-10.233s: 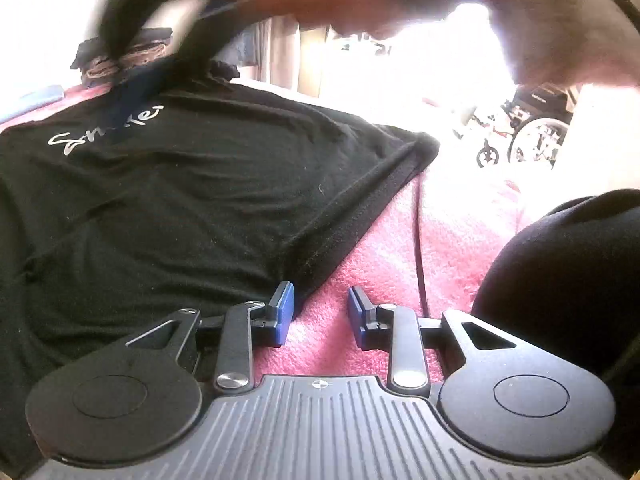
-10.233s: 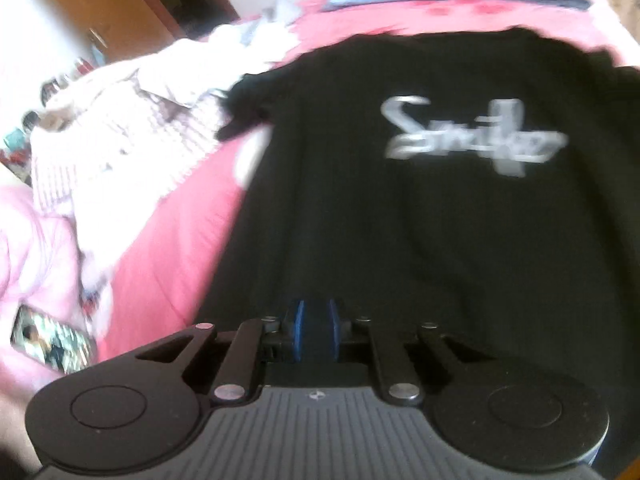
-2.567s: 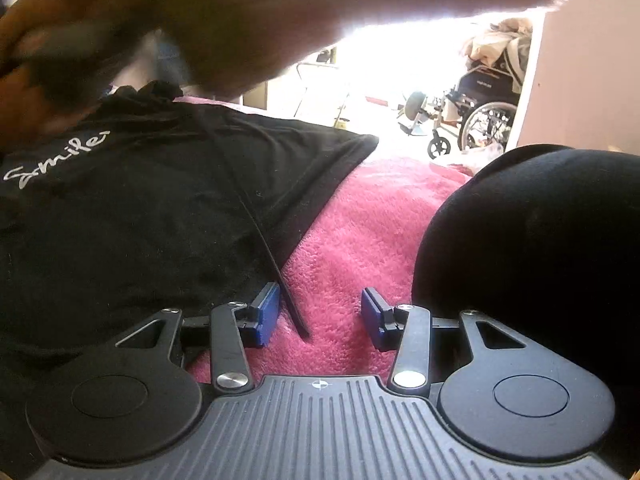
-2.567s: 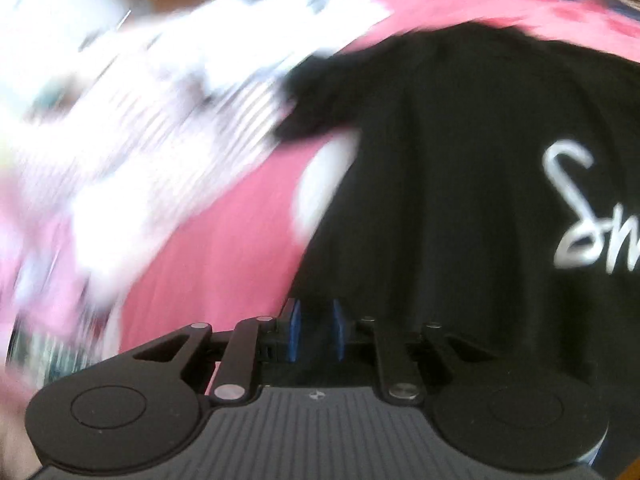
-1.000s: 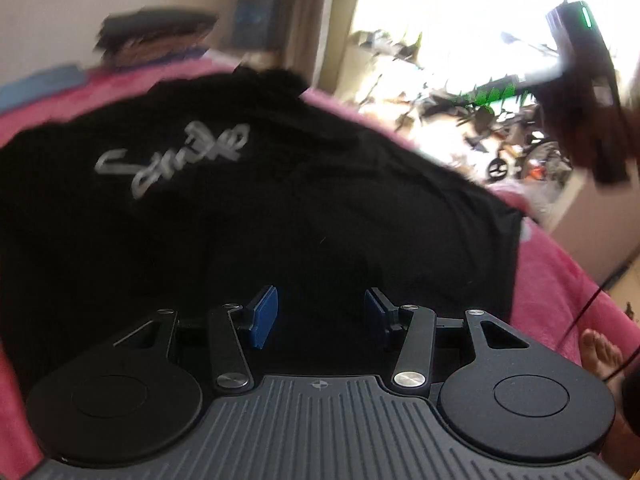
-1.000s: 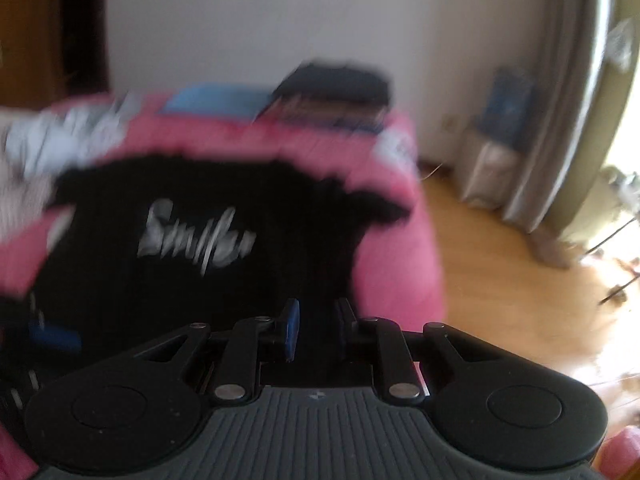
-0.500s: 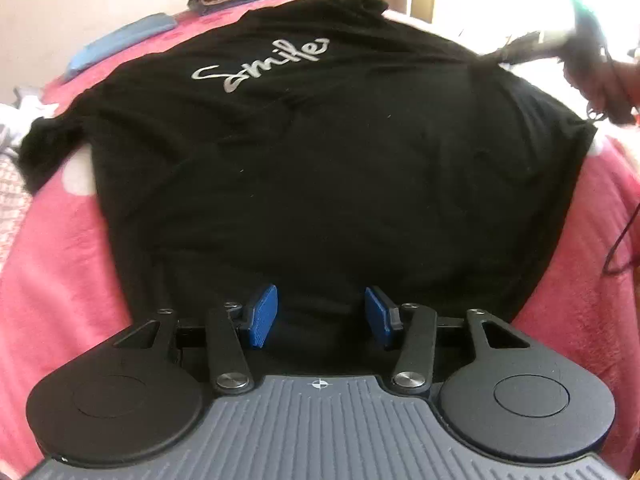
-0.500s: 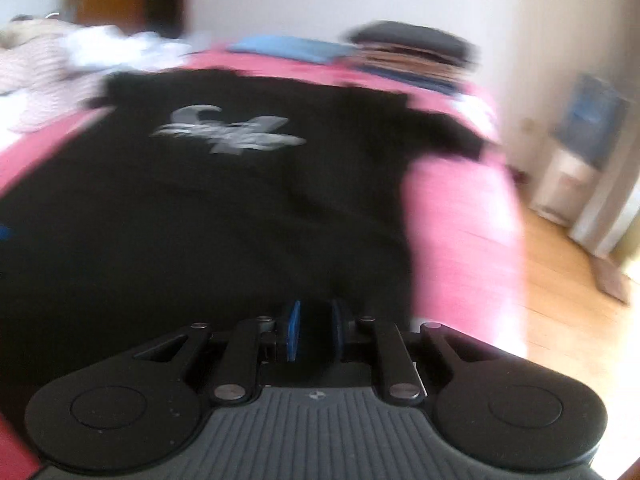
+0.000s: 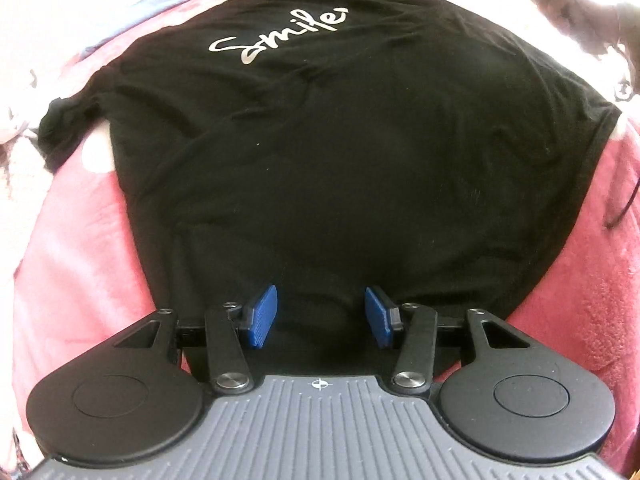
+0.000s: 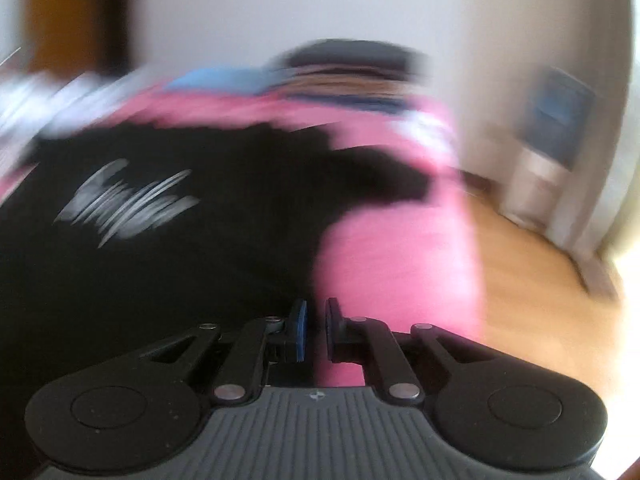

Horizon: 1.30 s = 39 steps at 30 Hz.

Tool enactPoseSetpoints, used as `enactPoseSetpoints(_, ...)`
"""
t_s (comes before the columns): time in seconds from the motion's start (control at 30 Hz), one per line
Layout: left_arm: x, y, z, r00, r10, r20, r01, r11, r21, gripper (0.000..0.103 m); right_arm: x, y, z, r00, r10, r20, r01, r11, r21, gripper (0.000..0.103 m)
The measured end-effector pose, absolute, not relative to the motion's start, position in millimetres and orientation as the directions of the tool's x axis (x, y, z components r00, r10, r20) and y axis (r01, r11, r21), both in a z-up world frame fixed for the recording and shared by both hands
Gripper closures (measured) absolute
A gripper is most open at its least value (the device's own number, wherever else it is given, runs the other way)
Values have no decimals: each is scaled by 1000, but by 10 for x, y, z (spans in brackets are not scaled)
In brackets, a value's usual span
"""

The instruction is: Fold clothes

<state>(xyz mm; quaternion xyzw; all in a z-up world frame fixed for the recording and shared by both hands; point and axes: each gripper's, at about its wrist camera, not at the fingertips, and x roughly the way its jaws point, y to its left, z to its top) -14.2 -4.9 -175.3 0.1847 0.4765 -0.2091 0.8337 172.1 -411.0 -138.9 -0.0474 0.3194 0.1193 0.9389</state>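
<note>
Flat across the pink bed (image 9: pixel 76 248), black T-shirt (image 9: pixel 340 152) spread print up, left tongs (image 9: pixel 322 316) released above its hem, right tongs (image 10: pixel 313 330) slightly parted, gripping nothing, at its side edge.

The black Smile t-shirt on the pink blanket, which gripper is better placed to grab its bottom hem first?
Probably the left. The left gripper is open, its blue pads straddling the bottom hem of the black t-shirt. The right gripper is nearly closed at the shirt's side edge over the pink blanket, in a motion-blurred view.
</note>
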Motion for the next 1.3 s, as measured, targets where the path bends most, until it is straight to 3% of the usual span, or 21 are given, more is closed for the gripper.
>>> enactPoseSetpoints(0.07,-186,-34,-1747,471,-173,-865,521,846,114,54,1736,-4025,-1274,765,232,-600,-303,953,-17,93)
enactPoseSetpoints(0.23,-241,-3,-1731,480,-174,-860,521,845,120,54,1917,-3912,-1160,743,326,-585,-300,943,145,89)
enactPoseSetpoints(0.37,-271,35,-1740,486,-186,-854,524,844,114,54,2031,-3549,-1278,652,407,-640,-439,891,119,90)
enactPoseSetpoints(0.5,-293,73,-1763,497,-200,-844,506,857,95,54,2413,-3703,-1470,714,186,-675,-247,969,5,92)
enactPoseSetpoints(0.57,-313,90,-1770,502,-205,-840,506,858,93,54,2450,-3877,-1314,752,126,-647,-136,990,34,90)
enactPoseSetpoints(0.63,-335,107,-1776,506,-209,-837,508,856,93,54,2251,-3780,-1107,765,211,-608,-236,971,40,90)
enactPoseSetpoints(0.73,-367,133,-1785,513,-216,-831,513,853,94,54,1776,-3189,-1092,610,452,-651,-547,835,66,90)
enactPoseSetpoints(0.83,-394,146,-1801,522,-220,-824,514,852,98,54,1344,-2509,-1321,431,566,-703,-802,598,-11,91)
enactPoseSetpoints(0.9,-400,157,-1798,523,-223,-823,514,852,95,54,1388,-2260,-1504,413,552,-725,-827,560,-46,92)
enactPoseSetpoints(1.07,-415,191,-1782,519,-232,-823,517,851,86,54,2221,-2240,-1426,563,472,-678,-607,793,48,93)
enactPoseSetpoints(1.2,-439,226,-1790,521,-240,-819,512,855,75,54,1890,-1844,-1207,425,595,-682,-811,585,4,91)
enactPoseSetpoints(1.3,-463,255,-1805,526,-247,-814,506,860,66,54,1603,-1367,-1337,229,637,-736,-935,355,17,91)
